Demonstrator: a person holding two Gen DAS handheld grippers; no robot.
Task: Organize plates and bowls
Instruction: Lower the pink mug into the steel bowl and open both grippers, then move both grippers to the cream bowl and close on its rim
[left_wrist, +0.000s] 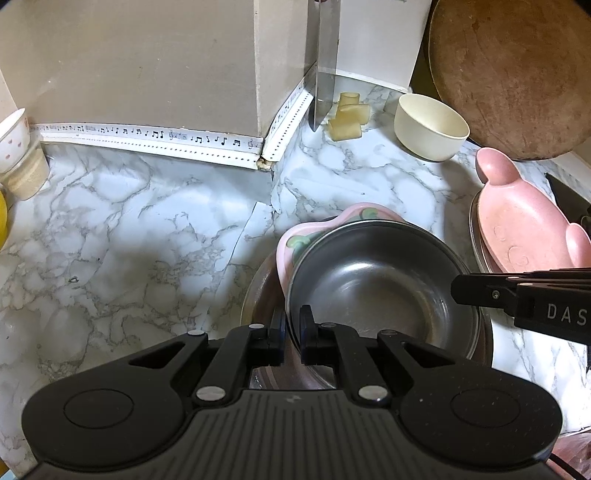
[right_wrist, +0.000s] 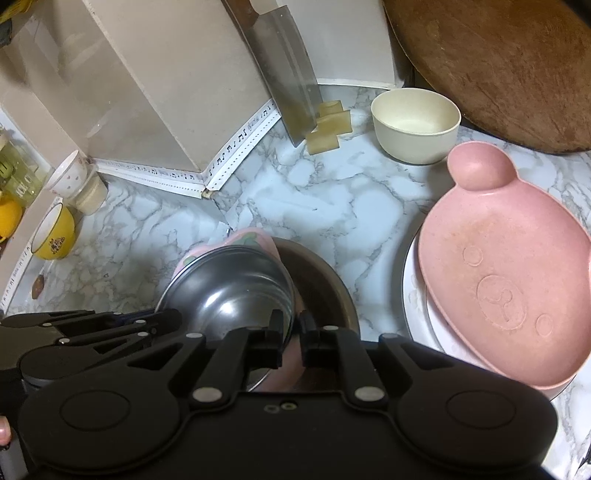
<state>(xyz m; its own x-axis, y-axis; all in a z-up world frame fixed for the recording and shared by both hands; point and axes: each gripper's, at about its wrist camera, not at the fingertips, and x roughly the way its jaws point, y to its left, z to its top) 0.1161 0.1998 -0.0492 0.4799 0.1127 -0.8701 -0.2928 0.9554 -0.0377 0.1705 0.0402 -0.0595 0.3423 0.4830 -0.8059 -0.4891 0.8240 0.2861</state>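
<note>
Both grippers are pinching the steel bowl (left_wrist: 384, 280) by its rim, left gripper (left_wrist: 292, 325) tightly, right gripper (right_wrist: 291, 332) loosening, resting it on the pink dish (left_wrist: 291, 243) inside a larger bowl (right_wrist: 325, 291), while the cream bowl (left_wrist: 430, 127) is waiting unstacked.

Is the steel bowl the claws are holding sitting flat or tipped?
Tipped: the steel bowl leans on the pink flowered dish in the larger metal bowl.

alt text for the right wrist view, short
The right gripper straddles the near rim of a steel bowl that rests on a pink flowered dish in a larger metal bowl on a marble counter. A pink bear-shaped plate lies at right.
</note>
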